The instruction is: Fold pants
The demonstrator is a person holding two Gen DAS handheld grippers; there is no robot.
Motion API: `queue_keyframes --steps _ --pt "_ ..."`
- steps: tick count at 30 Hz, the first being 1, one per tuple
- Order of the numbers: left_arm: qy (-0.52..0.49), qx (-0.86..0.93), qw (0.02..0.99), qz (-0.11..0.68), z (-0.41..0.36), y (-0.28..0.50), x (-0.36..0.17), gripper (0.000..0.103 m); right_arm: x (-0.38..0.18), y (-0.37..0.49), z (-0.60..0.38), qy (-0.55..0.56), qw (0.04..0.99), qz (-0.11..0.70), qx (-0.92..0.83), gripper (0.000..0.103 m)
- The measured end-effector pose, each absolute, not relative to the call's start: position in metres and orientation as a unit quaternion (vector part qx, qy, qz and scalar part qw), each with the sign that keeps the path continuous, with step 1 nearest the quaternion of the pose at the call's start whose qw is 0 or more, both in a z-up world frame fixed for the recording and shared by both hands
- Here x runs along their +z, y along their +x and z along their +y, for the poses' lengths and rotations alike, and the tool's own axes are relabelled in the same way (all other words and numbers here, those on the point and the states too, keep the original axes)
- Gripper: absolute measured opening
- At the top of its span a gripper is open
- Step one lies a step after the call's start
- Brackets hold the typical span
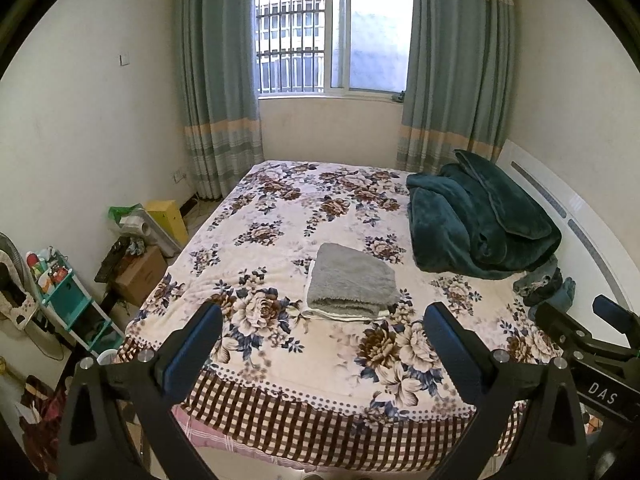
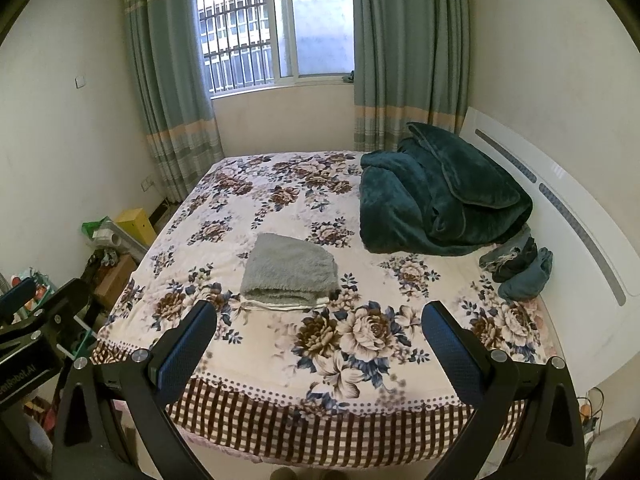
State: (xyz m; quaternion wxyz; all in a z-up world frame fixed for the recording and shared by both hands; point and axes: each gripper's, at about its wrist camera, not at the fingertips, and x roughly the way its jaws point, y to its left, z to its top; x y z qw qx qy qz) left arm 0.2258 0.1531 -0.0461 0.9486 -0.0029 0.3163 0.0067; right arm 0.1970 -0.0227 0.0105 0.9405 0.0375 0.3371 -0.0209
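Both jaws are spread wide: left gripper (image 1: 322, 330) and right gripper (image 2: 320, 328) are held empty above the bed's (image 1: 280, 216) near edge. Folded grey pants (image 1: 351, 282) are laid mid-bed, untouched.

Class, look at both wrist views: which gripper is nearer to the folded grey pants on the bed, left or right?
Left, narrowly. The folded grey pants lie almost straight ahead of the open left gripper; from the open right gripper they sit ahead and off to its left. Neither touches them.

Daylight pouring in from the window (image 1: 334, 36), panes kinda blown out, room around it evenly lit, soft shadows, heavy fisheye bend, dark corners
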Motion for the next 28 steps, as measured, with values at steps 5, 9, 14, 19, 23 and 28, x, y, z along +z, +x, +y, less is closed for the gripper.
queue_keyframes --steps 5,9,14,19,23,28 --pt "-0.003 0.007 0.949 0.317 0.1538 0.2248 -0.0462 0.103 0.0101 0.197 -0.0228 0.038 0.94 0.338 -0.021 0.103" --pt "-0.003 0.007 0.948 0.318 0.1532 0.2245 -0.046 0.103 0.0107 0.1965 -0.0226 0.038 0.94 0.337 -0.021 0.103" --pt "-0.004 0.01 0.948 0.317 0.1579 0.2222 -0.0452 0.103 0.0093 0.1976 -0.0225 0.037 0.94 0.338 -0.021 0.103" --pt "-0.005 0.01 0.948 0.317 0.1575 0.222 -0.0446 0.103 0.0086 0.1967 -0.023 0.038 0.94 0.339 -0.022 0.103" --pt "-0.004 0.011 0.949 0.315 0.1605 0.2236 -0.0439 0.103 0.0075 0.1968 -0.0234 0.038 0.94 0.339 -0.023 0.103" --pt "-0.004 0.01 0.949 0.315 0.1609 0.225 -0.0438 0.103 0.0048 0.1972 -0.024 0.037 0.941 0.337 -0.023 0.103"
